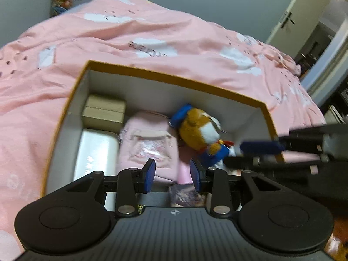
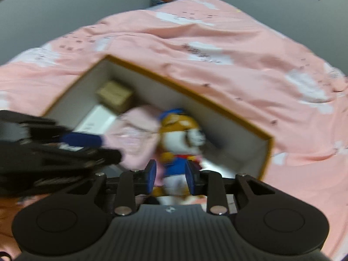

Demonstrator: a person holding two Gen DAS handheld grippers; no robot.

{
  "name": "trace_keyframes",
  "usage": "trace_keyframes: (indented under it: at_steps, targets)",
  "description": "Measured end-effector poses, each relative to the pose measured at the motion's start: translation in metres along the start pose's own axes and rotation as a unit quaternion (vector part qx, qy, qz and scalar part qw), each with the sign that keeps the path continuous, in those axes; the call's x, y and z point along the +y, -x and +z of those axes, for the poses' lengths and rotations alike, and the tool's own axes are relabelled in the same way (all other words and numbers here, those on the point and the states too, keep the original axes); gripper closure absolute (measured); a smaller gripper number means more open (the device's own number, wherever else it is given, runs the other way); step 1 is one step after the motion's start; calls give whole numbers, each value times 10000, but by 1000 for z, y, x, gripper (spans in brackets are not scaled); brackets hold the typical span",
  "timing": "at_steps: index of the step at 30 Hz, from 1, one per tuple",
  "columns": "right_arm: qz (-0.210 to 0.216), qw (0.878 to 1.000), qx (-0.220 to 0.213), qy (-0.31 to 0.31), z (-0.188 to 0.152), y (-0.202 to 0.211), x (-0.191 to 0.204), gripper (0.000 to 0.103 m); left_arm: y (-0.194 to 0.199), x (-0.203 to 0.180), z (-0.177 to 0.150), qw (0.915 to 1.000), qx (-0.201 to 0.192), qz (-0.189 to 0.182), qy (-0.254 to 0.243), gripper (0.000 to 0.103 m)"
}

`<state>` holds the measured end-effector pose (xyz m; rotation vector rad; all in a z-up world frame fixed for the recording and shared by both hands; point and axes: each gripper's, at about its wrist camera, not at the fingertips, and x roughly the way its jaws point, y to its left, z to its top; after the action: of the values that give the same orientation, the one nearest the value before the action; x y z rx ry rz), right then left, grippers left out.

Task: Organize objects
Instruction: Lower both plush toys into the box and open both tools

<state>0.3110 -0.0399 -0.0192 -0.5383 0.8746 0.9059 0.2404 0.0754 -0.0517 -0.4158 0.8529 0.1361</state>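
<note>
I look down into an open cardboard box with a yellow-brown rim and white walls (image 1: pixel 65 108), sitting on a pink bed cover with white clouds (image 1: pixel 152 32). From left to right inside it I see a small tan wooden block (image 1: pixel 104 111), a flat white box (image 1: pixel 95 152) just under it, a soft pink pouch (image 1: pixel 150 143), and a plush toy, orange and white with a blue hat and blue shirt (image 1: pixel 200 130).

My left gripper (image 1: pixel 173 175) hangs over the pink pouch with its jaws apart and nothing between them.

My right gripper (image 2: pixel 170 178) has the toy's blue shirt between its blue pads (image 2: pixel 190 179). That view is blurry, so I cannot tell if the pads press on it.

Only the left view shows a white door (image 1: pixel 291 15) at the far right. Only the right view shows the toy's face.
</note>
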Motion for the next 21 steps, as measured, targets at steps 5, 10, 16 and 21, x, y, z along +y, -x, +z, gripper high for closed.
trace_keyframes:
  at_steps: [5, 10, 16, 21]
  targets:
    - [-298, 9991, 59, 292, -7, -12, 19, 34, 3, 4, -1, 9999, -62, 142, -72, 67]
    - [-590, 9962, 333, 547, -11, -35, 17, 38, 3, 3, -3, 9998, -50, 129, -130, 67]
    - [-801, 9919, 587, 798, -9, -51, 14, 72, 1, 4, -3, 9999, -2, 81, -124, 67]
    - [-872, 9883, 457, 1164, 8, -29, 17, 82, 0, 6, -2, 10000, 27, 24, -90, 67]
